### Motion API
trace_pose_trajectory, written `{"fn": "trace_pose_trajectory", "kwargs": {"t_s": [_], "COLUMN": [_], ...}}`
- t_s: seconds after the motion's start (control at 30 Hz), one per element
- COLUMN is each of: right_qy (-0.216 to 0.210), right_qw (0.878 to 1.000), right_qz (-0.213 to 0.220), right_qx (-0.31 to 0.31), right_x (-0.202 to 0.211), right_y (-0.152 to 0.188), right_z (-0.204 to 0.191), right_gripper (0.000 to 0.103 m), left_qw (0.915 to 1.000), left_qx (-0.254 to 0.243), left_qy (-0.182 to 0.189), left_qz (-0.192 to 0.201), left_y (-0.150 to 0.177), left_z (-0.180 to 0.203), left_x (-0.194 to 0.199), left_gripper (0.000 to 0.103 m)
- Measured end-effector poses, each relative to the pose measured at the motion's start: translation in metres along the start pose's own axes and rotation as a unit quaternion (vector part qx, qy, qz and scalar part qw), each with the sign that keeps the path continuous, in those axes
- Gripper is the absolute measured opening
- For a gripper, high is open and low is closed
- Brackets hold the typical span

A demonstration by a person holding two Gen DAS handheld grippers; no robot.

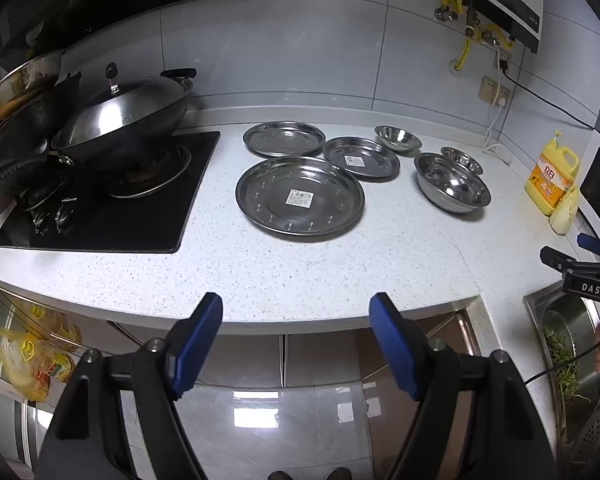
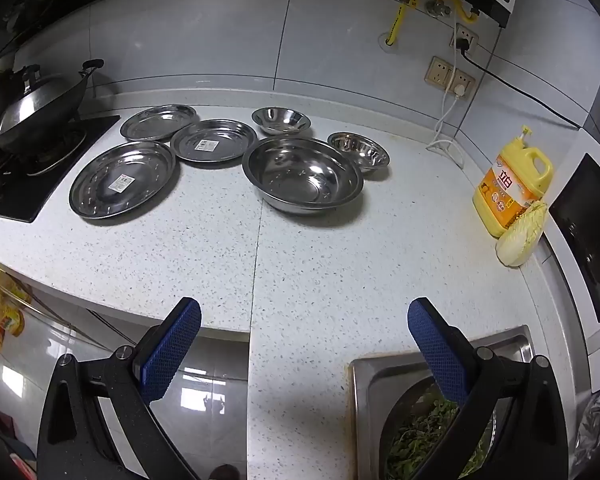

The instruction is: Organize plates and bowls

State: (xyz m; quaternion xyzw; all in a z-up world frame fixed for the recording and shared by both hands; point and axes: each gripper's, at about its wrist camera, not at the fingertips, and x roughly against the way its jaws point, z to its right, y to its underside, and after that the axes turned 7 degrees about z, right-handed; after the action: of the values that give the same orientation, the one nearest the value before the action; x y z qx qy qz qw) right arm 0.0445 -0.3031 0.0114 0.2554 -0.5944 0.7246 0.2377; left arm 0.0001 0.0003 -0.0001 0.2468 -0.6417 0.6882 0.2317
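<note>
Both hand-held grippers, left and right, hang wide open and empty off the near edge of the speckled white table. We judge nothing is started: next, reach in and nest. Three shiny steel plates lie mid-table toward the back edge, three steel bowls just beside them, all separate.

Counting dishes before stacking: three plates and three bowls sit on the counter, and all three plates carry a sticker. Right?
Not quite. Only two plates carry a sticker: the big plate and the middle plate. The far plate has none, as the right wrist view shows. Three plates and three bowls is correct.
</note>
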Motion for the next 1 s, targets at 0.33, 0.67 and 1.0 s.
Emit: {"fn": "trace_pose_trajectory", "kwargs": {"t_s": [0.33,0.67,1.0], "right_qy": [-0.004,-0.004,-0.004], "right_qw": [1.000,1.000,1.000], "right_qz": [0.000,0.000,0.000], "right_qx": [0.000,0.001,0.001], "right_x": [0.0001,-0.0002,0.0001], "right_y": [0.0004,0.0024,0.0030], "right_z": [-0.0008,-0.0019,-0.0024], "right_gripper": [0.102,0.102,0.102], "left_qw": [1.0000,1.0000,1.0000], "left_qx": [-0.001,-0.001,0.001], "left_qy": [-0.003,-0.003,-0.003], "left_qz": [0.000,-0.002,-0.002], "left_y": [0.0026,0.0029,0.0035], "left_z": [0.0032,-0.0005,-0.0053], "left_x": [-0.0016,-0.0029,-0.0011], "left_gripper": [0.075,0.075,0.075]}}
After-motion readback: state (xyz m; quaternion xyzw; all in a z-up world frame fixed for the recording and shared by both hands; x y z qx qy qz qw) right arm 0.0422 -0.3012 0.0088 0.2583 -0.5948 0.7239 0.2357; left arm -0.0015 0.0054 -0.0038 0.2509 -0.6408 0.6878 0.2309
